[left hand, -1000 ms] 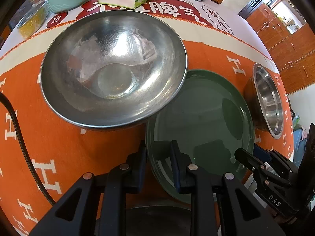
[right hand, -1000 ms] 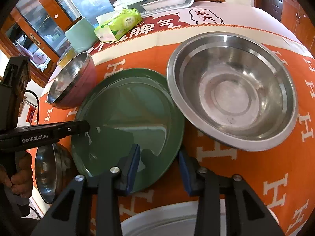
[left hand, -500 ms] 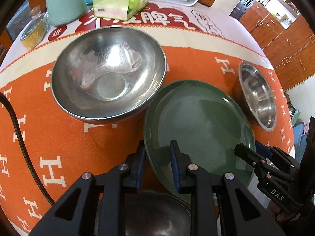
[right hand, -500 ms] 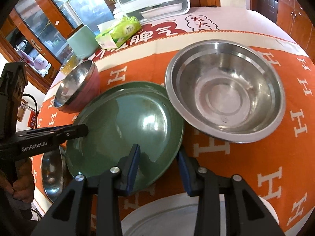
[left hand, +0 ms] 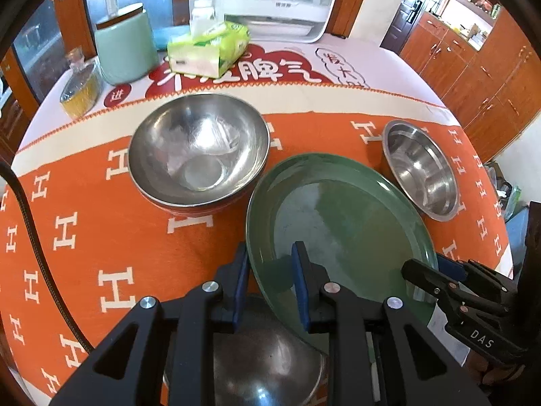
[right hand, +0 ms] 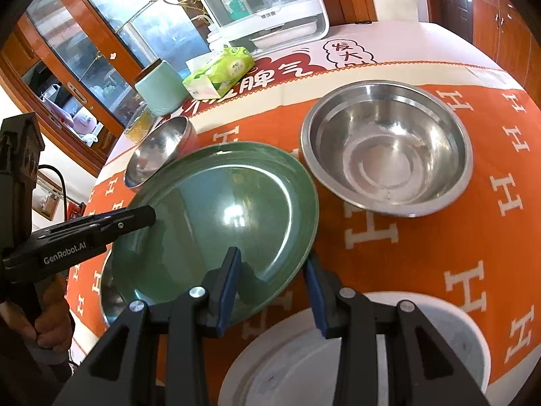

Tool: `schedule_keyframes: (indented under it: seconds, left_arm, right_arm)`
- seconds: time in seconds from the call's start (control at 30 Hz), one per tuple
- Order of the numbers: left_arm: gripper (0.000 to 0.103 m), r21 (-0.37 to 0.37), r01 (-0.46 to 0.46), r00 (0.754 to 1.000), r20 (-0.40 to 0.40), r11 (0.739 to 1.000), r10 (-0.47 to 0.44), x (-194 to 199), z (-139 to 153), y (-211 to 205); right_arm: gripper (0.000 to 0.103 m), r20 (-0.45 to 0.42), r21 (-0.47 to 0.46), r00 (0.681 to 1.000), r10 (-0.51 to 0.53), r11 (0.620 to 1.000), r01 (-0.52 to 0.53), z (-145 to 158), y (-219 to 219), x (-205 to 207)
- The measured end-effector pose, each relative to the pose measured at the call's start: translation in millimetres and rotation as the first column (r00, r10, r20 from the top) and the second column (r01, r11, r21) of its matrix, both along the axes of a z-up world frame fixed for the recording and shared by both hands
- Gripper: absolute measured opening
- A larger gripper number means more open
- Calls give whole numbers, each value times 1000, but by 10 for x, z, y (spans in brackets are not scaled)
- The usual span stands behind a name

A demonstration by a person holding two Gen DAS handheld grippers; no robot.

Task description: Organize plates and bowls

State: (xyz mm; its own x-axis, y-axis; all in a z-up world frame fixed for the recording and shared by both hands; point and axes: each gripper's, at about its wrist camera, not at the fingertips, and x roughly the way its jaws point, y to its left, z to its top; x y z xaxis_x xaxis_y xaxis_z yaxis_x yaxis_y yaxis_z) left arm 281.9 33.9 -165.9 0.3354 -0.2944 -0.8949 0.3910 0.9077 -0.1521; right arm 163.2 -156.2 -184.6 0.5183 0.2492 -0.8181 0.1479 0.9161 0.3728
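Observation:
A green plate (left hand: 338, 223) (right hand: 219, 216) hangs tilted above the orange tablecloth (left hand: 101, 230), gripped from two sides. My left gripper (left hand: 269, 253) is shut on its left rim, one pad on top and one beneath; the right wrist view shows that gripper (right hand: 142, 215) at the plate's left edge. My right gripper (right hand: 272, 260) is shut on the opposite rim, and appears as well in the left wrist view (left hand: 449, 274). A red-sided steel bowl (left hand: 199, 149) (right hand: 159, 152) stands beyond the plate. A wide steel basin (right hand: 389, 159) (left hand: 419, 165) stands to the right.
Another steel bowl (left hand: 263, 365) sits under the plate's near edge, and a white dish (right hand: 338, 355) lies below my right gripper. A tissue pack (left hand: 209, 50), a mint canister (left hand: 125, 50), a glass jar (left hand: 81, 91) and a white appliance (right hand: 267, 6) line the back. A cable (left hand: 30, 223) hangs left.
Both grippers have risen with the green plate, which has come up off the cloth. The bowls and table look smaller and farther away.

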Motion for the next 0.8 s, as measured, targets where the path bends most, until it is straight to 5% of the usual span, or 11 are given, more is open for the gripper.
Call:
schedule_keyframes:
  seconds: [0.8]
  left_arm:
    - [22, -130, -42, 990, 128, 991, 59, -1043, 622, 32]
  right_arm:
    - [37, 115, -43, 992, 61, 997, -57, 557, -86, -892]
